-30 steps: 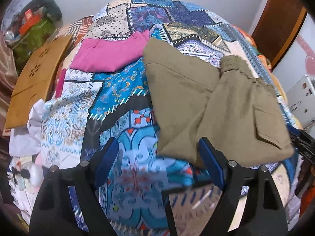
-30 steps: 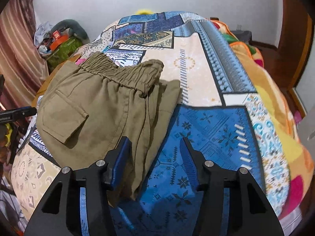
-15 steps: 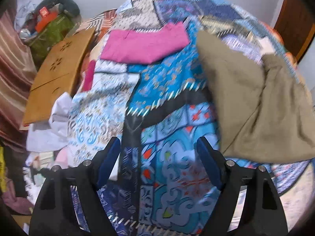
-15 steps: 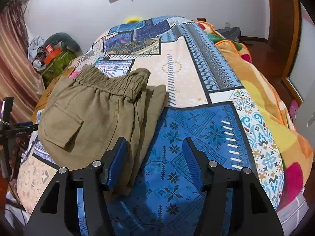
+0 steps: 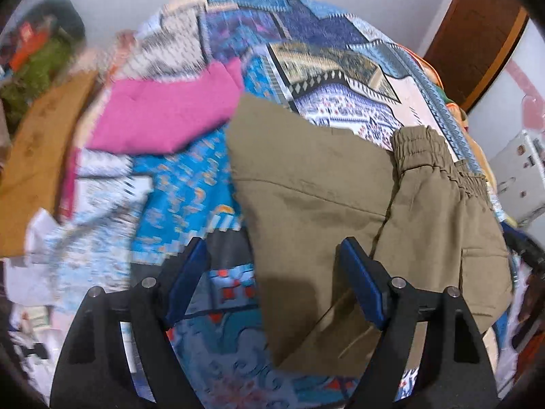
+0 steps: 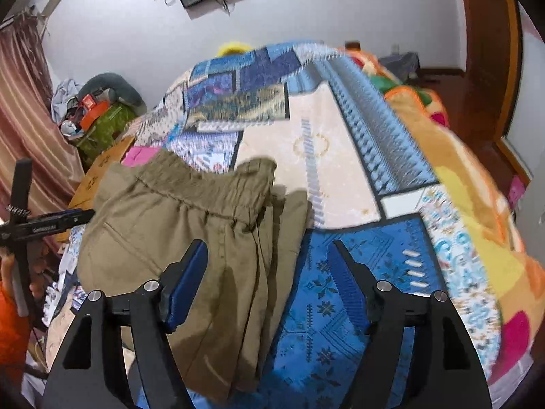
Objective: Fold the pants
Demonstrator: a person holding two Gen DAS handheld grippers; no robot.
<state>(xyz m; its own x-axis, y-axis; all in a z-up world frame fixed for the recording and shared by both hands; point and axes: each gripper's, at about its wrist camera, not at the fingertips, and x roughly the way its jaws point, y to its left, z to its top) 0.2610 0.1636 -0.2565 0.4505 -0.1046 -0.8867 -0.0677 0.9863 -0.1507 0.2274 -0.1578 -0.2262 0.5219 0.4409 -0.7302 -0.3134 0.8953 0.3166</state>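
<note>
Olive-khaki pants (image 5: 333, 211) lie folded on the patterned bedspread, elastic waistband (image 5: 429, 150) at the far right. My left gripper (image 5: 272, 272) is open and empty, hovering over the pants' near left edge. In the right wrist view the same pants (image 6: 177, 225) lie left of centre, waistband toward the far side. My right gripper (image 6: 269, 272) is open and empty above the pants' right folded edge. The left gripper's frame (image 6: 41, 225) shows at the far left of that view.
A pink garment (image 5: 163, 116) lies on the bedspread (image 5: 190, 184) beyond the pants. A wooden board (image 5: 37, 150) leans at the bed's left side, with clutter behind. An orange-yellow blanket (image 6: 477, 184) covers the bed's right side. A brown door (image 5: 477, 34) is at far right.
The left gripper swung left off the pants, then back right over their near left edge. The right gripper shifted slightly over the pants' right edge. Both stayed open.
</note>
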